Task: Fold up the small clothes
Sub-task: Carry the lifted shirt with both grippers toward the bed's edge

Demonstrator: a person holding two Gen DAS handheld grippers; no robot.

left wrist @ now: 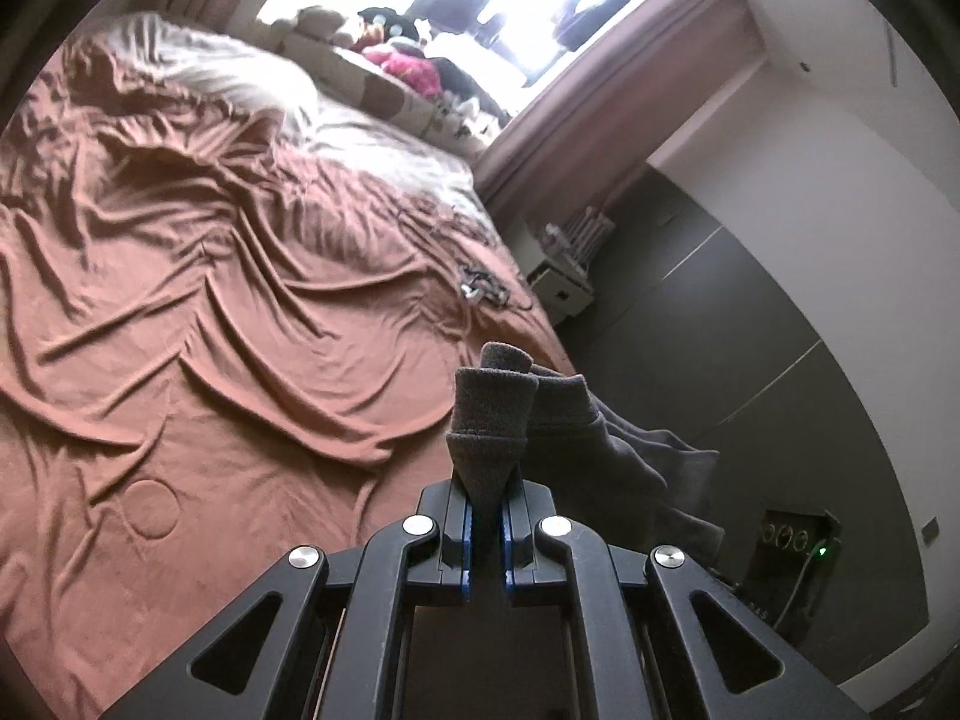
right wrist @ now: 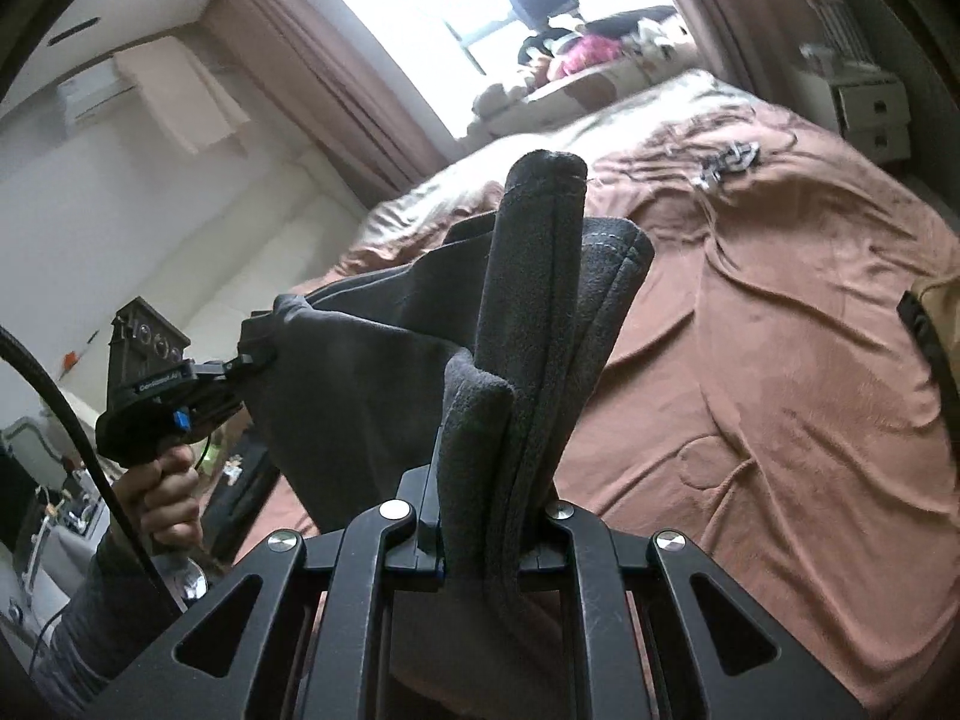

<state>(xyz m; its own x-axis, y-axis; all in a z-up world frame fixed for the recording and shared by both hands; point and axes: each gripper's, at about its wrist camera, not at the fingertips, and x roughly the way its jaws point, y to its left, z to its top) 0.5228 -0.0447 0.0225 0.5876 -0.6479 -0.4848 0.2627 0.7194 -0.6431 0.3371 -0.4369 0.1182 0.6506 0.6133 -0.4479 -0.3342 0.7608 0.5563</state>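
A dark grey fleece garment (right wrist: 372,372) hangs in the air between my two grippers, above the near edge of a bed. My left gripper (left wrist: 487,516) is shut on a bunched corner of the garment (left wrist: 489,420); the rest drapes off to the right. My right gripper (right wrist: 480,540) is shut on another thick folded edge that stands up between its fingers. The left gripper (right wrist: 255,360) also shows in the right wrist view, held by a hand, pinching the far corner of the garment.
The bed has a rumpled brown sheet (left wrist: 210,312) with a light blanket (left wrist: 252,84) at its far end. A small tangle of metal objects (left wrist: 480,291) lies near the bed's right edge. A white nightstand (left wrist: 561,291) and dark wardrobe stand right; stuffed toys line the windowsill (left wrist: 390,54).
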